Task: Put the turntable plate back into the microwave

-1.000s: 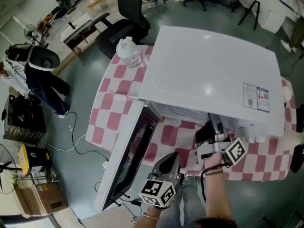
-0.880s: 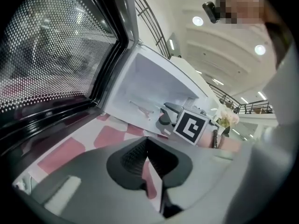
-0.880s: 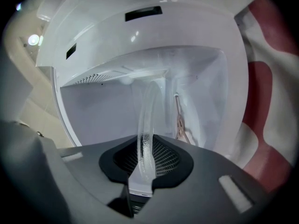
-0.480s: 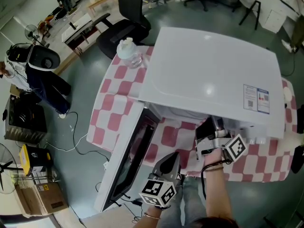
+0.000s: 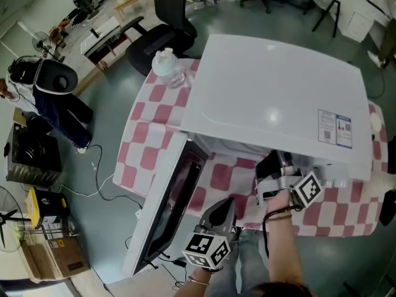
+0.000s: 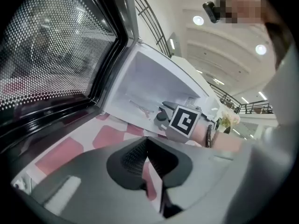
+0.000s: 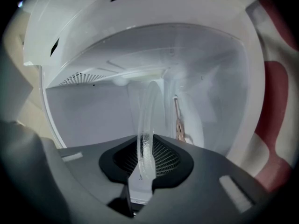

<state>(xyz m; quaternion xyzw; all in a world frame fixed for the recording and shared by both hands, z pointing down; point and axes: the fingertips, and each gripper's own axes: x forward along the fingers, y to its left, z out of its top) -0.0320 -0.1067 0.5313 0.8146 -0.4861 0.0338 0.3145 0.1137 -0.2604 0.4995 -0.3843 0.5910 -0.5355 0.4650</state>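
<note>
I pinch the plate point(image 7: 150, 106) rim in the right gripper point(image 7: 145, 158); it looks like glass, likely slick and fragile. Left gripper point(image 6: 146, 158) closed, empty.

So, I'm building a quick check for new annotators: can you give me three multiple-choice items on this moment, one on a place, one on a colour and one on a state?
1. Where is the turntable plate?
A. flat on a chair
B. on the floor
C. on edge in the right gripper, at the open microwave cavity

2. What colours are the tablecloth checks?
A. blue and white
B. pink and white
C. green and yellow

3. How is the left gripper?
A. shut and empty
B. shut on the plate
C. wide open

Answers:
1 C: the right gripper view shows the clear rim clamped upright, with the white cavity ahead.
2 B: the head view shows pink and white squares under the microwave.
3 A: its fingers meet with nothing between them.
</note>
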